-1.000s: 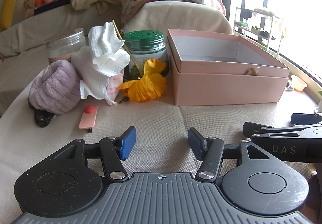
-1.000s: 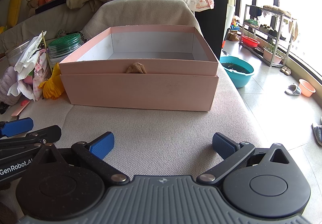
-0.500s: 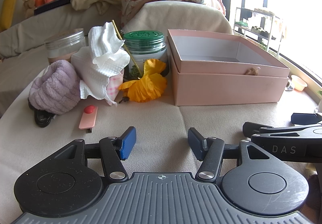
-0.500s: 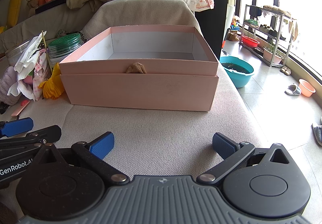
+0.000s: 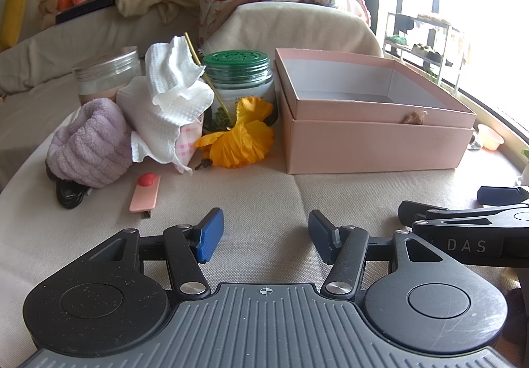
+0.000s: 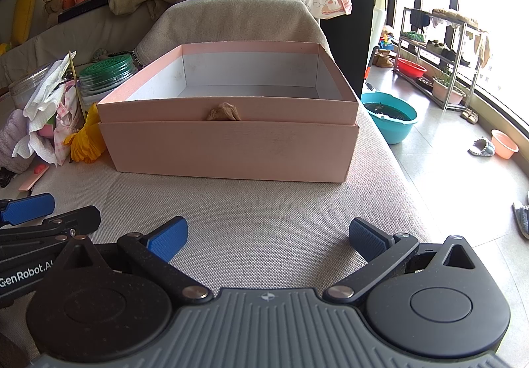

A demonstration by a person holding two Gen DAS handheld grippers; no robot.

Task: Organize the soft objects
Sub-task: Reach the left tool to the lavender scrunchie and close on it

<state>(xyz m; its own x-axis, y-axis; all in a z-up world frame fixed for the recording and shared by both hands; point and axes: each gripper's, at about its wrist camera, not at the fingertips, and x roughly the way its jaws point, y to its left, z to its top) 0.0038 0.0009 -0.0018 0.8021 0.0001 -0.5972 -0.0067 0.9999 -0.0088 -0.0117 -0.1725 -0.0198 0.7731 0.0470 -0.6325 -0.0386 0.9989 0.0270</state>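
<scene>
Left wrist view: my left gripper (image 5: 264, 237) is low over the beige cushion (image 5: 264, 196), blue pads (image 5: 209, 237) spread with a moderate gap, nothing between them. Soft stuff is bunched up far left: lilac fluffy cloth (image 5: 89, 143), white waffle cloth (image 5: 168, 97) draped over a pink checked item, yellow fabric flower (image 5: 241, 140) lying against the green-lid jar (image 5: 239, 84). Second jar with a metal lid (image 5: 107, 74) stands behind the lilac cloth. Pink clip with a red heart (image 5: 145, 191) lies flat on the cushion in front of the pile, beside a black cable (image 5: 67, 194). Open pink box (image 5: 373, 145) sits to the right of the flower; small tan wad (image 5: 415, 117) hangs over its front rim. Part of my right gripper (image 5: 496, 202) pokes in at the right edge.

Right wrist view: my right gripper (image 6: 267, 237) faces the pink box (image 6: 231, 150) head-on, pads (image 6: 167, 237) spread wide, holding nothing. Tan wad (image 6: 223, 112) sits mid front rim. Box interior white; floor mostly hidden behind the front wall. Soft pile (image 6: 43, 110) is left of the box, flower (image 6: 86, 140) touching its left wall. Left gripper's fingertip (image 6: 28, 212) is visible at the left edge.
</scene>
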